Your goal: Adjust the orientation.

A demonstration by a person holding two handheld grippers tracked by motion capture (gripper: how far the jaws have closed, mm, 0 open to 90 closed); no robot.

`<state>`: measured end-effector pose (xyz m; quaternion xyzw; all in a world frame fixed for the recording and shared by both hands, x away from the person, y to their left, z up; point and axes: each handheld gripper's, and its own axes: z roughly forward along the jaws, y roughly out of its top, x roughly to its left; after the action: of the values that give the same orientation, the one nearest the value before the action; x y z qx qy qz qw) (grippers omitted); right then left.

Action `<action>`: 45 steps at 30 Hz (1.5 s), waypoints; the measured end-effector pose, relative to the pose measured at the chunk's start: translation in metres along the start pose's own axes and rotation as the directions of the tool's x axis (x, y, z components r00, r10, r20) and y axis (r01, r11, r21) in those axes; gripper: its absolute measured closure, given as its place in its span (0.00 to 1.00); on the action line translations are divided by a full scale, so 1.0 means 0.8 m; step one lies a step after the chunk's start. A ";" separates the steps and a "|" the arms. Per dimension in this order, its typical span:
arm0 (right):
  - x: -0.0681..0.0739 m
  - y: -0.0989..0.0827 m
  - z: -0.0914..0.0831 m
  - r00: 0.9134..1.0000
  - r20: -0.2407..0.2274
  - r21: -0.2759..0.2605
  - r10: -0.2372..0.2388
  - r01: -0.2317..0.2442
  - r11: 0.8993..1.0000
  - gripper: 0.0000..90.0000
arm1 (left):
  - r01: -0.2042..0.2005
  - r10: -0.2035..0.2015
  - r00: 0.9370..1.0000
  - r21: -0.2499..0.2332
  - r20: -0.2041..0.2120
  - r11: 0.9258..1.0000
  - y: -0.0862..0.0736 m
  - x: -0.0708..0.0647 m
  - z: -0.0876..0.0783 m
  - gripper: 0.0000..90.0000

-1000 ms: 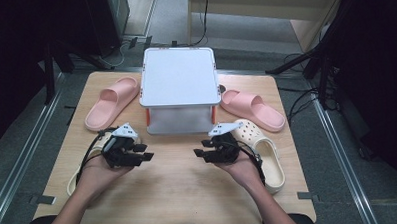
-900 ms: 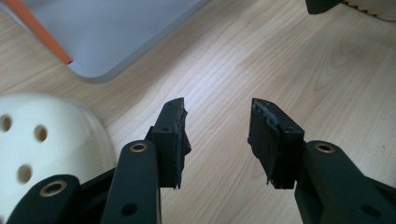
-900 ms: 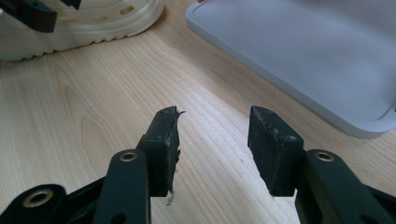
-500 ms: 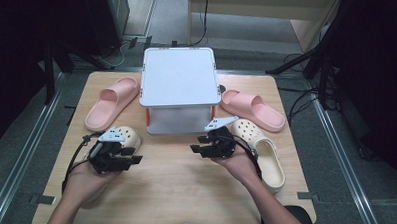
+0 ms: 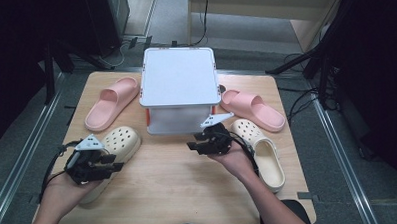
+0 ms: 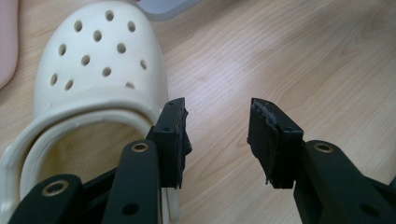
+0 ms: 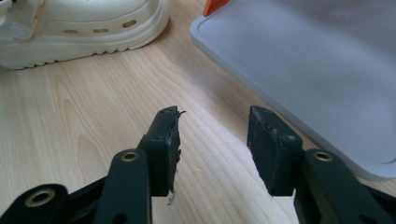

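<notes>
**Left hand-held gripper beside a clog, nothing held yet**

The left hand-held gripper (image 5: 113,162) hovers near the table's (image 5: 179,192) left front corner, with its jaws spread and empty. The cream clog (image 6: 93,70) lies just beside it, its toe towards the box (image 5: 178,90) in the middle of the table. In the left gripper view one jaw stands at the rim of the clog's opening and the other over bare wood.

The right hand-held gripper (image 5: 200,142) is also spread and empty, close to the front of the box, with the second clog (image 5: 260,152) near the right edge.

My judgement: if the left jaws close now, they may catch only air, or push the rim sideways so that the light clog slides towards the front edge. The soft rim could also bend and slip out when lifted.
</notes>
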<state>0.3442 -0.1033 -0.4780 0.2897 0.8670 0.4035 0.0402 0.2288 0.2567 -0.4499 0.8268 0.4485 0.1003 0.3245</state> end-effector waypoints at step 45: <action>0.002 -0.026 -0.032 0.998 0.062 -0.037 0.029 -0.027 0.999 0.62 | -0.029 0.029 0.999 -0.013 0.041 1.000 0.042 -0.005 0.039 0.86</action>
<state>0.3255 -0.1302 -0.4754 0.3135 0.8537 0.4103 0.0668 0.2631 0.2265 -0.4524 0.8331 0.4290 0.0905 0.3372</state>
